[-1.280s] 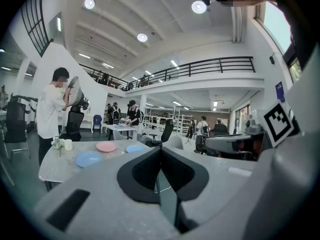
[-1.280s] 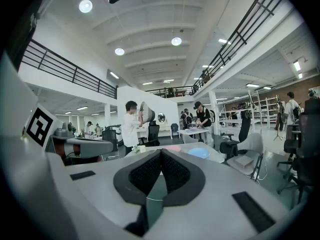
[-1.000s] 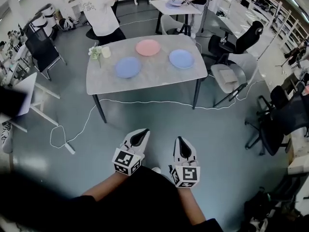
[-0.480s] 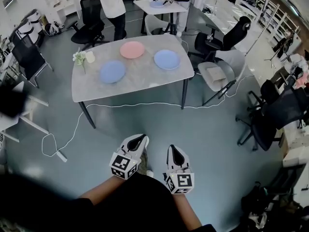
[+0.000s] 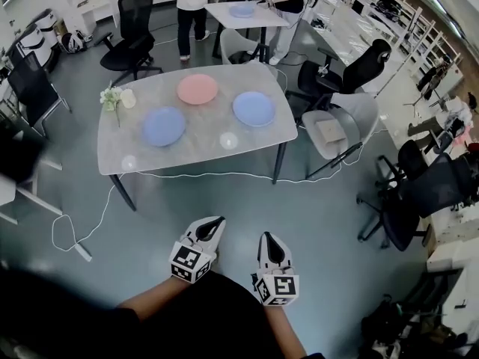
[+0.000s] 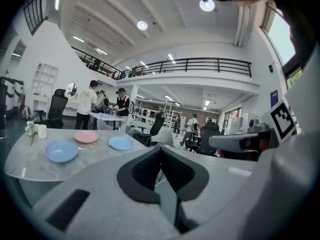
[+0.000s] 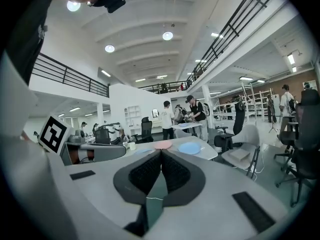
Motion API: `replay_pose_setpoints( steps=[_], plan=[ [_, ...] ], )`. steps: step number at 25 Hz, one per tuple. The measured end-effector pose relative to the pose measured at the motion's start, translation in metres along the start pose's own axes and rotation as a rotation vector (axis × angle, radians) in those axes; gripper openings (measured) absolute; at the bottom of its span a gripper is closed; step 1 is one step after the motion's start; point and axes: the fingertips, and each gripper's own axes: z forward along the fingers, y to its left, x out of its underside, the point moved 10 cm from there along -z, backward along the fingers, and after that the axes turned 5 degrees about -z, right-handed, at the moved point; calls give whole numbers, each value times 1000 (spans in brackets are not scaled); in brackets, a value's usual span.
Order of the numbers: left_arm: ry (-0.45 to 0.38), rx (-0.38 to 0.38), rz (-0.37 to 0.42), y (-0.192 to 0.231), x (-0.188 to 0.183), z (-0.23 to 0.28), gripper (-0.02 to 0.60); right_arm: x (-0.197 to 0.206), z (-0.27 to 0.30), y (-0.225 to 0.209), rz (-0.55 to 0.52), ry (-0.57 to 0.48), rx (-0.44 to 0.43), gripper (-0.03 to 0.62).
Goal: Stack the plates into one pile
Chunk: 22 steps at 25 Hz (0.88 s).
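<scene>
Three plates lie apart on the grey table (image 5: 247, 142): a blue plate (image 5: 163, 126) at the left, a pink plate (image 5: 197, 89) at the back and a second blue plate (image 5: 254, 108) at the right. The left gripper view shows the same three, the blue plate (image 6: 62, 151), the pink plate (image 6: 86, 137) and the other blue plate (image 6: 120, 143). My left gripper (image 5: 214, 224) and right gripper (image 5: 269, 242) hang over the floor, well short of the table. Both are shut with nothing between their jaws.
A cup (image 5: 128, 99) and a small flower vase (image 5: 112, 98) stand at the table's left end. A white cable (image 5: 194, 175) runs across the floor under the table. Office chairs (image 5: 352, 77) stand to the right. People work at a second table (image 5: 238, 12) behind.
The table and plates have shifted left and nearer in the head view as I walk forward. Both grippers have stayed shut, low in the view.
</scene>
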Motion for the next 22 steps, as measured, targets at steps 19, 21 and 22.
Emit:
replay_pose_setpoints(
  steps=[19,21,22],
  plan=[
    [40,44,-75,187,-86,153,17,-72,240,-61,-18,80,139,12],
    [45,50,-71,199,-91,166,17,-70,252,-71,12,86,158,12],
    [49,50,-73,205,-93,171,17,-69,257,-74,24,91,158,12]
  ],
)
